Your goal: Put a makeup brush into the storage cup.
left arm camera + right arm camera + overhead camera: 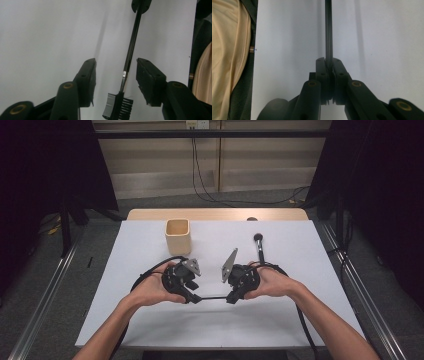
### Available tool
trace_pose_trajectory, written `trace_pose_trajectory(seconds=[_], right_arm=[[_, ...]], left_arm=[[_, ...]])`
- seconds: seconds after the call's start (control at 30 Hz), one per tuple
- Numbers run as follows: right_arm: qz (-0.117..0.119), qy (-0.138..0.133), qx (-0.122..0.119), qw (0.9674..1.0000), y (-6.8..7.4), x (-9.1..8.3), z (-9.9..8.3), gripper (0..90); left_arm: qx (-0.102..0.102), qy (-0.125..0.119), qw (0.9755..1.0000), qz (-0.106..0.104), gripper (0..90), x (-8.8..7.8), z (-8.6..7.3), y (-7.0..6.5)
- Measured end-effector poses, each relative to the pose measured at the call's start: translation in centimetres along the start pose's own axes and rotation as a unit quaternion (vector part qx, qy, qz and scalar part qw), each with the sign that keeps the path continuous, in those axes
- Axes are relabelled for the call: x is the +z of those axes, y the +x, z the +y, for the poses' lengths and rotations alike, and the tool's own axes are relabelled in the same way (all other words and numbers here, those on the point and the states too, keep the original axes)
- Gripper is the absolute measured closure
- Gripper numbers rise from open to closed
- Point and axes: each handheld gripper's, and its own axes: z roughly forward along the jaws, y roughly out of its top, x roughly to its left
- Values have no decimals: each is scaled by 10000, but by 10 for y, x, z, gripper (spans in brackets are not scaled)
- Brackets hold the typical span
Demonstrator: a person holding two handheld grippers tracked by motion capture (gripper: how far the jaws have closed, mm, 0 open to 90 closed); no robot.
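Note:
A thin black brush point(212, 297) with a small comb-and-bristle head hangs level above the white table point(150, 320), spanning between my two grippers. My right gripper point(231, 297) is shut on its handle; in the right gripper view the jaws point(328, 61) pinch the black rod point(328, 30). My left gripper point(196, 297) faces it from the left. In the left gripper view its jaws point(116, 62) stand open, with the comb head point(117, 106) and handle point(130, 50) between them, touching neither pad.
A square beige cup point(178, 234) stands at the back left of the table. A second black brush point(259, 247) with a round tuft lies behind my right hand. Cables trail from both grippers. Beige clothing point(227, 50) shows at the table's near edge.

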Motion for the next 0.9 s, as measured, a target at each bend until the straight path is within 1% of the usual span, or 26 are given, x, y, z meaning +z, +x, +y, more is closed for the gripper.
trace_pose_trajectory(seconds=[0.03,0.07,0.1,0.13,0.17,0.2,0.23,0.27,0.3,0.33,0.37,0.43,0.47,0.5,0.53,0.57,0.6,0.63,0.67,0.7,0.77,0.83,0.87,0.9], right_arm=[[3,14,37,10000,0,0,-1,862],[32,19,80,10000,-1,-1,-2,861],[34,2,91,10000,-2,-1,-3,862],[23,-28,131,9999,-2,-1,-5,862],[12,-42,159,9999,-2,-1,-6,862],[1,-21,222,9998,-2,-1,-7,861],[-36,-56,196,9998,-3,-1,-8,861],[-35,-67,250,9997,-3,-2,-9,862],[-44,-57,296,9995,-3,-2,-10,861],[-45,-57,309,9995,-3,-3,-11,861],[-51,-95,315,9994,-4,-3,-13,861],[36,-144,405,9991,-5,-5,-15,861],[26,-151,403,9991,-5,-5,-15,861],[5,-142,435,9990,-5,-5,-16,861],[-4,-129,445,9989,-5,-5,-17,861],[-17,-154,473,9988,-6,-5,-19,861],[-15,-181,485,9987,-6,-5,-20,861],[-57,-221,515,9984,-6,-7,-22,861],[-97,-263,542,9981,-7,-8,-23,861],[-112,-270,612,9977,-7,-9,-25,861],[-218,-342,654,9970,-7,-11,-28,861],[-262,-358,698,9966,-5,-12,-29,861],[-325,-372,726,9961,-5,-11,-31,861],[-341,-375,752,9959,-5,-11,-32,860]], left_arm=[[-67,-36,9999,133,425,0,-2,1],[-146,-84,9996,216,348,-1,-4,2],[-197,-168,9993,274,313,-1,-6,2],[-314,-305,9986,296,311,-1,-9,2],[-341,-351,9982,332,301,-2,-12,2],[-422,-393,9976,379,272,-2,-14,2],[-467,-403,9972,434,234,-3,-16,2],[-500,-439,9965,503,207,-4,-18,2],[-510,-457,9962,533,195,-5,-19,2],[-595,-519,9955,515,178,-7,-21,2],[-614,-554,9952,521,166,-9,-23,1],[-600,-547,9949,596,129,-11,-26,-1],[-639,-585,9944,608,115,-11,-28,-1],[-642,-574,9943,621,107,-12,-30,0],[-701,-620,9932,692,103,-13,-33,0],[-777,-703,9919,715,90,-13,-35,-1],[-760,-686,9920,741,79,-15,-39,0],[-739,-673,9916,817,82,-17,-41,1],[-795,-717,9903,881,80,-17,-43,1],[-923,-804,9878,960,73,-18,-46,0],[-1018,-942,9851,1014,70,-21,-51,1],[-1157,-1070,9814,1097,60,-25,-56,-1],[-1185,-1117,9802,1126,48,-26,-57,-2],[-1241,-1191,9785,1141,48,-28,-60,-4]])
